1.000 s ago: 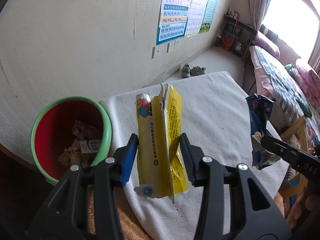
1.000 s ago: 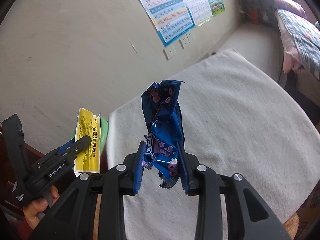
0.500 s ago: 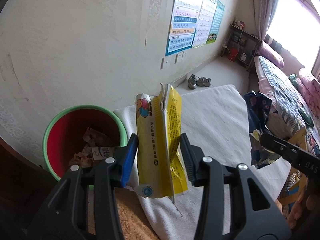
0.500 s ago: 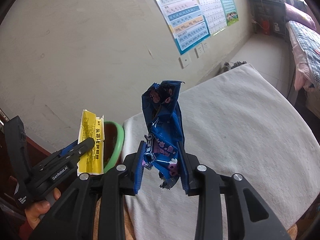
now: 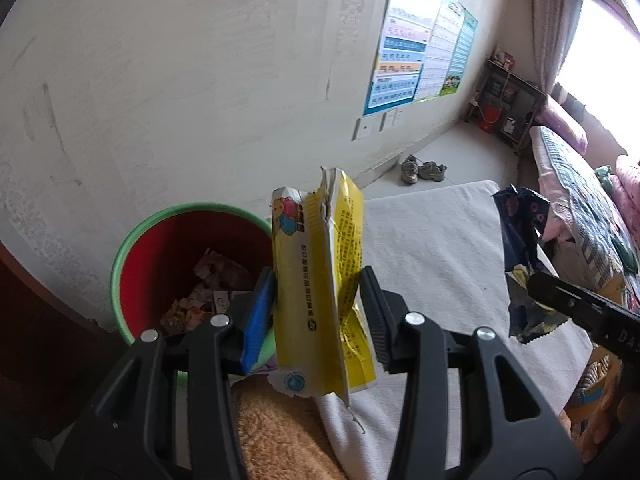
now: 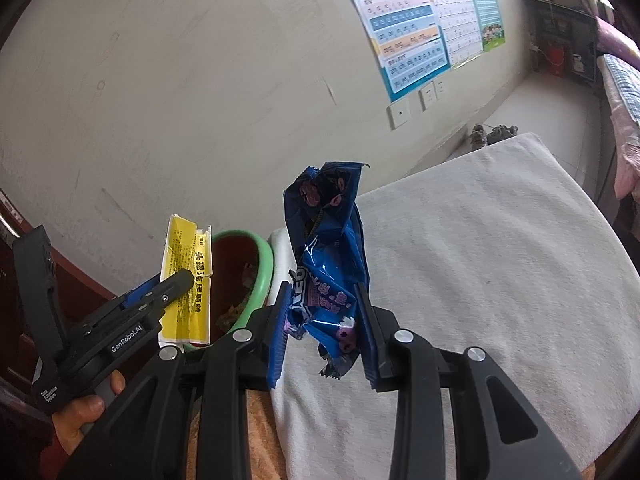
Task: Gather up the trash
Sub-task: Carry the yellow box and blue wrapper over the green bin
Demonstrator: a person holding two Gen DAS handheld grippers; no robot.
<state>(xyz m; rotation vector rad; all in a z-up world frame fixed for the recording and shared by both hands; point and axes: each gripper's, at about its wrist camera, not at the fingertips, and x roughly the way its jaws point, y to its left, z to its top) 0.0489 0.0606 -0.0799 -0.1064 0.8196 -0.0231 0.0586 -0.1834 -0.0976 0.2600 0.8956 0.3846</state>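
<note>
My left gripper (image 5: 318, 312) is shut on a torn yellow wrapper (image 5: 320, 280) and holds it upright in the air, just right of the red bin with a green rim (image 5: 120, 264). The bin holds several crumpled wrappers. My right gripper (image 6: 324, 312) is shut on a crumpled blue snack wrapper (image 6: 326, 260), held above the left edge of the white cloth-covered table (image 6: 480, 264). In the right wrist view the left gripper (image 6: 176, 284) and its yellow wrapper (image 6: 186, 280) hang in front of the bin (image 6: 264, 264). The blue wrapper also shows in the left wrist view (image 5: 520, 248).
A plastered wall with posters (image 6: 420, 20) stands behind the bin. A pair of shoes (image 5: 424, 170) lies on the floor past the table. A bed (image 5: 580, 200) is at the far right. An orange towel (image 5: 276, 436) lies under the grippers.
Both grippers have moved left toward the bin with their wrappers still held. The bin now sits closer to the middle in both views.
</note>
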